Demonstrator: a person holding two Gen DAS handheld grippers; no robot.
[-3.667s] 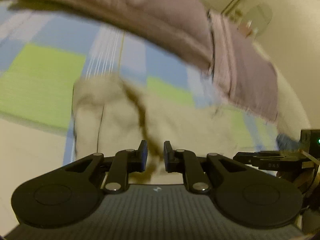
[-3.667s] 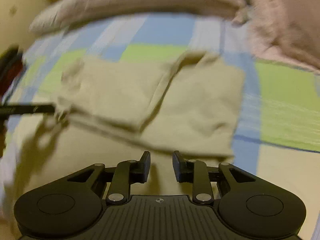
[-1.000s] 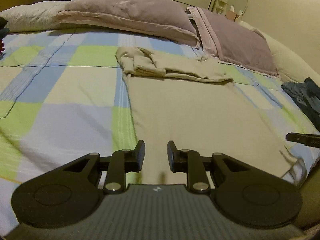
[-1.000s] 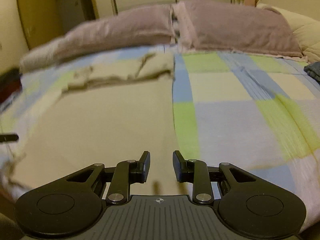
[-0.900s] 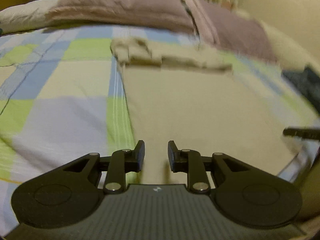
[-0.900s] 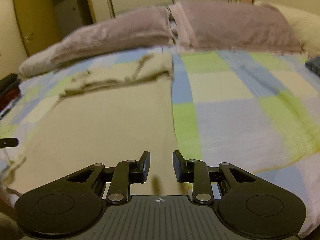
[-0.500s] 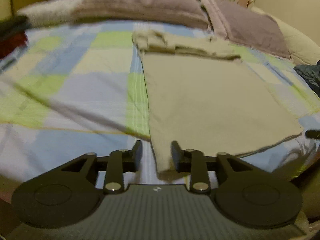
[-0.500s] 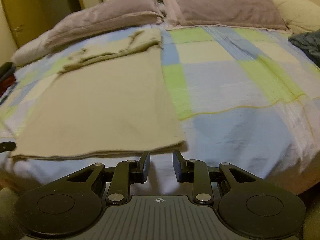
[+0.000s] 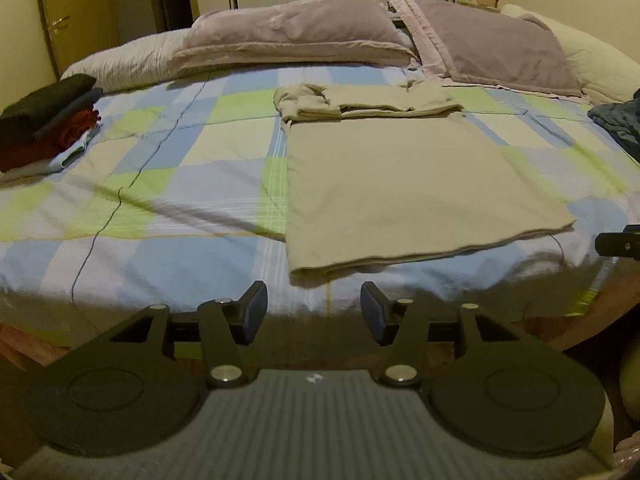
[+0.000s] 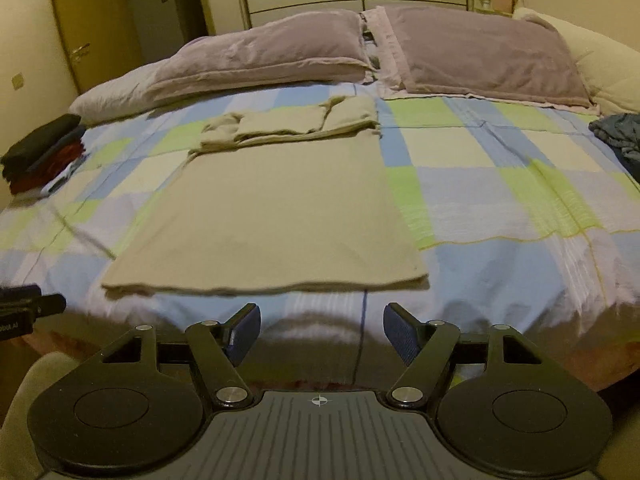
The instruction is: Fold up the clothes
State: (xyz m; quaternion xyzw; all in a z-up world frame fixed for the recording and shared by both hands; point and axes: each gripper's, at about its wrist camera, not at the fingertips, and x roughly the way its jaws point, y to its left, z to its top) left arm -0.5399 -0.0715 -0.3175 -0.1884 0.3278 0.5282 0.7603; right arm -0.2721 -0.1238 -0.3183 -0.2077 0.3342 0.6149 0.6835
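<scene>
- The beige garment (image 9: 404, 184) lies flat on the bed (image 9: 168, 184), spread as a long rectangle over the checked blue, green and white bedspread, with its sleeves and top part folded into a bundle at the far end, near the pillows.
- Its near hem runs just inside the bed's foot edge, a little way beyond both pairs of tongs and touching neither.
- The left tongs (image 9: 313, 311) hover off the foot of the bed with the jaws apart and opening; nothing is between them. The garment's near left corner sits just beyond the gap, slightly to the right of its middle.
- The right tongs (image 10: 321, 334) also hang clear of the bed, jaws wide and opening, holding nothing. The garment's near hem crosses above them, and its near right corner lies just beyond the right finger.
- Each wrist view catches the tip of the other tongs at its edge, level with the hem: at the right edge in the left view, at the left edge in the right view.
- Two mauve pillows (image 10: 480, 52) lie across the head of the bed, past the folded bundle.
- A stack of dark and red folded clothes (image 9: 44, 116) rests at the bed's left side, well apart from the garment.
- A crumpled blue-grey garment (image 10: 620, 134) lies at the right edge, also well apart.
</scene>
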